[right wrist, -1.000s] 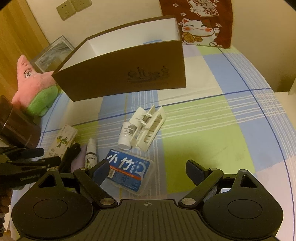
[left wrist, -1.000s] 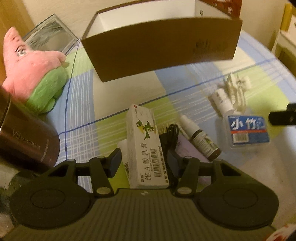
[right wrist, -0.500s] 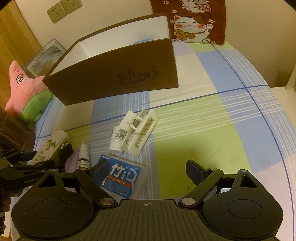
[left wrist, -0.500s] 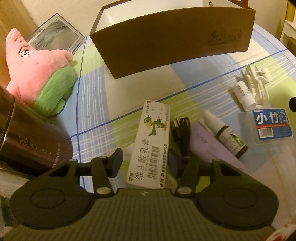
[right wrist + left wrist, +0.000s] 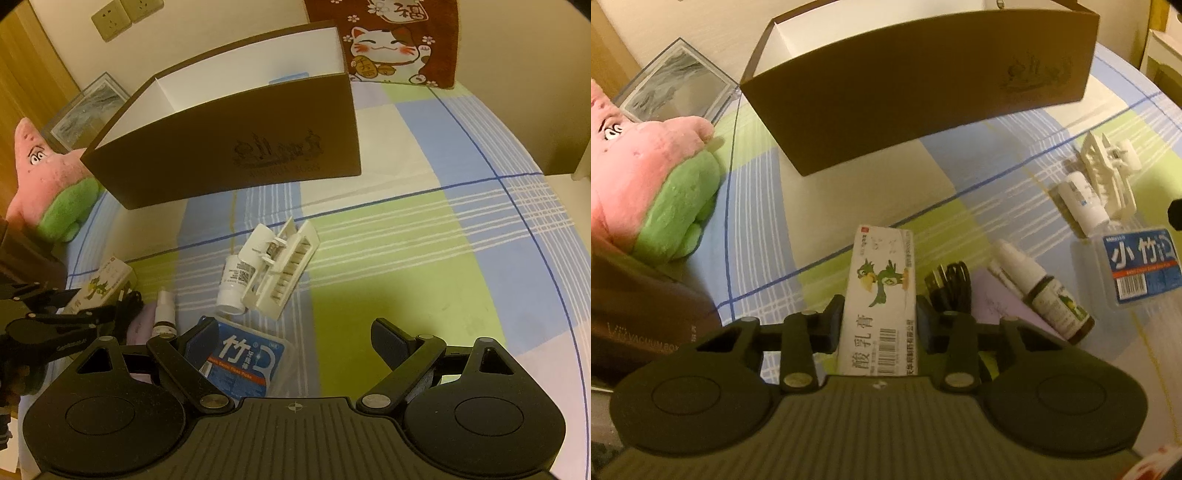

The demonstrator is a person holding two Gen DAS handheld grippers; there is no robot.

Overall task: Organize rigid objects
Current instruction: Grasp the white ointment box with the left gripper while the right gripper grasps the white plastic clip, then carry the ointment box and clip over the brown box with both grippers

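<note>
My left gripper (image 5: pixel 879 317) is shut on a white ointment carton with a green bird (image 5: pixel 881 295), pads against both long sides. The carton also shows in the right wrist view (image 5: pixel 101 286). The brown open box (image 5: pixel 923 96) stands behind it, also in the right wrist view (image 5: pixel 229 147). My right gripper (image 5: pixel 293 338) is open and empty, its left finger over the blue-labelled floss case (image 5: pixel 245 360). A dropper bottle (image 5: pixel 1049 291), a white bottle (image 5: pixel 234 284), a white clip (image 5: pixel 282 267) and a black cable (image 5: pixel 949 286) lie on the checked cloth.
A pink and green plush star (image 5: pixel 646 184) lies at the left by a dark vacuum flask (image 5: pixel 639 317). A framed picture (image 5: pixel 676 88) leans on the wall. A lilac pad (image 5: pixel 1001 306) lies under the dropper bottle. A cat cloth (image 5: pixel 384 40) hangs behind the box.
My left gripper has closed on the carton, which has turned straight between the fingers. The right gripper has drifted slightly toward the floss case, still open.
</note>
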